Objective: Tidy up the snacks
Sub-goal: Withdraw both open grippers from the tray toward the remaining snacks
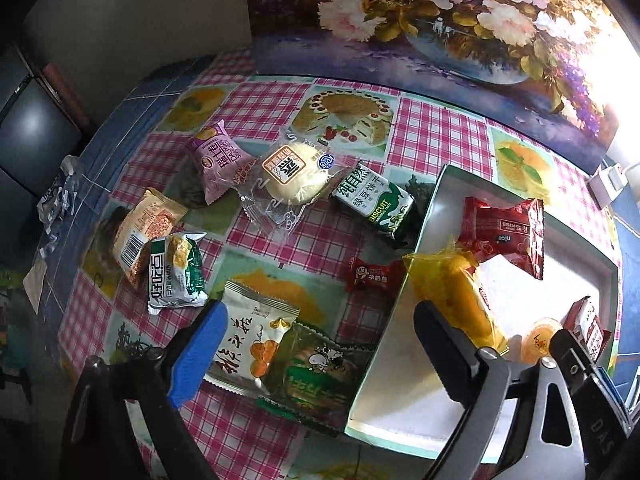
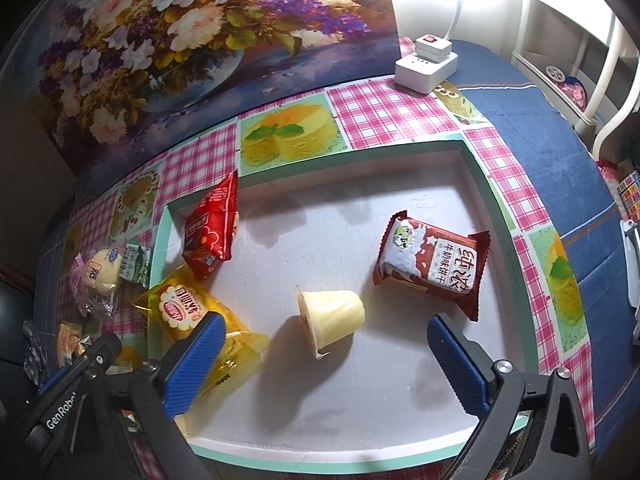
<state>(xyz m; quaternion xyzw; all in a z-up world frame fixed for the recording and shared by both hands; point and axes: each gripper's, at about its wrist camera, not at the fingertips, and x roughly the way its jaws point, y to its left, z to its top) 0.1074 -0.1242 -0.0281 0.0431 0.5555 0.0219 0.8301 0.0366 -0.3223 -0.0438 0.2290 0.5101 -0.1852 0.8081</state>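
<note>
A shallow white tray with a teal rim (image 2: pixel 320 459) holds a red pack (image 2: pixel 212 236), a yellow pack (image 2: pixel 188 312), a brown-and-white biscuit pack (image 2: pixel 432 264) and a pale jelly cup (image 2: pixel 332 320) lying on its side. My right gripper (image 2: pixel 326 360) hangs open over the tray, the cup just ahead of its fingers. My left gripper (image 1: pixel 320 344) is open above the tablecloth beside the tray wall (image 1: pixel 384 360). Under it lie a white pack with orange fruit (image 1: pixel 252 340) and a green see-through pack (image 1: pixel 316 368). Nothing is gripped.
Loose on the cloth are a wrapped bun (image 1: pixel 292 176), a purple pack (image 1: pixel 216 160), a green biscuit pack (image 1: pixel 376 204), a small red candy (image 1: pixel 374 276) and two packs at left (image 1: pixel 160 252). A floral picture (image 2: pixel 180 40) leans at the back beside a white power strip (image 2: pixel 426 64).
</note>
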